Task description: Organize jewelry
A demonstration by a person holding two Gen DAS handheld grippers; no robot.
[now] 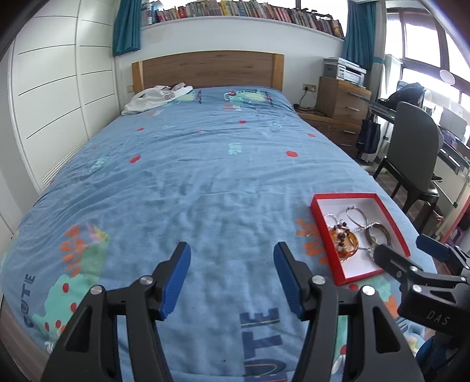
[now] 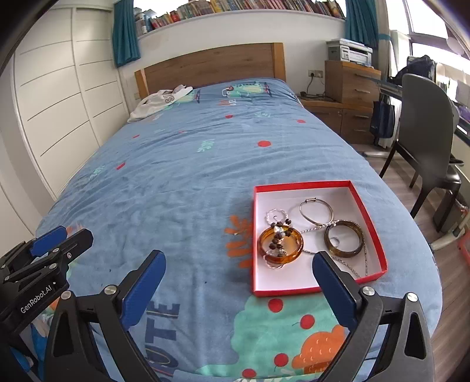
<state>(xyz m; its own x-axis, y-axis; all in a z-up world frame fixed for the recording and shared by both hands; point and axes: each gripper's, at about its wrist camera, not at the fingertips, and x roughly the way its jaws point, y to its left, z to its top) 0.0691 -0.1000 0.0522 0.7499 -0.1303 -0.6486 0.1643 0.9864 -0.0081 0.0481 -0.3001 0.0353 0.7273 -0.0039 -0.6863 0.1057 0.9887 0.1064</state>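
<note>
Your left gripper and right gripper both stand wide, holding nothing, over the blue bedspread. The red box of bangles and chains lies just ahead of your right gripper, touching neither finger.

A home bedroom: a bed with a wooden headboard is filling the room, books are lining a high shelf, white wardrobe doors are flanking it
</note>
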